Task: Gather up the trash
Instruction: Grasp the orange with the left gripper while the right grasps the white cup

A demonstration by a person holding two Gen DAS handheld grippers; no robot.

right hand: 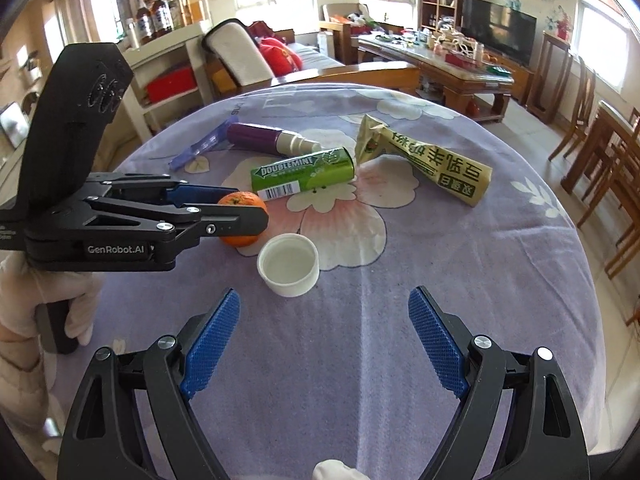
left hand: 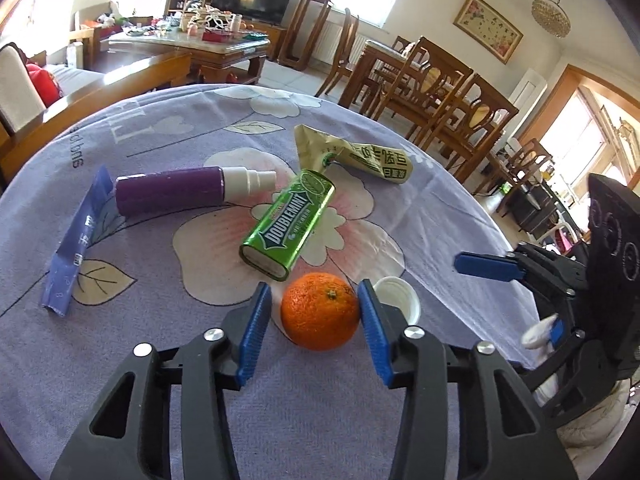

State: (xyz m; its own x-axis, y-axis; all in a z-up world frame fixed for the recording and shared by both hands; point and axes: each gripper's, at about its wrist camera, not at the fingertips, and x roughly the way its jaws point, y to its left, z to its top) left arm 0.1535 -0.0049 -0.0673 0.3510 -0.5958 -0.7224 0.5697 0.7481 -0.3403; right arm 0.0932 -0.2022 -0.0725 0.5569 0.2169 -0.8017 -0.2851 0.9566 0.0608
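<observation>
On a purple flowered tablecloth (left hand: 320, 420) lie an orange (left hand: 319, 311), a green Doublemint tin (left hand: 289, 225), a purple spray bottle (left hand: 176, 190), a crumpled beige wrapper (left hand: 360, 156), a blue wrapper strip (left hand: 78, 240) and a white cap (left hand: 400, 296). My left gripper (left hand: 314, 334) is open with its jaws on either side of the orange, not clamped. My right gripper (right hand: 324, 344) is open and empty, just short of the white cap (right hand: 289, 265). In the right wrist view, the left gripper (right hand: 240, 204) straddles the orange (right hand: 242, 240).
The table's edge curves round on the far side. Wooden dining chairs (left hand: 452, 92) stand beyond it on the right, a sofa (right hand: 256, 60) and a cluttered coffee table (left hand: 192, 44) behind. The near part of the cloth holds nothing but the grippers.
</observation>
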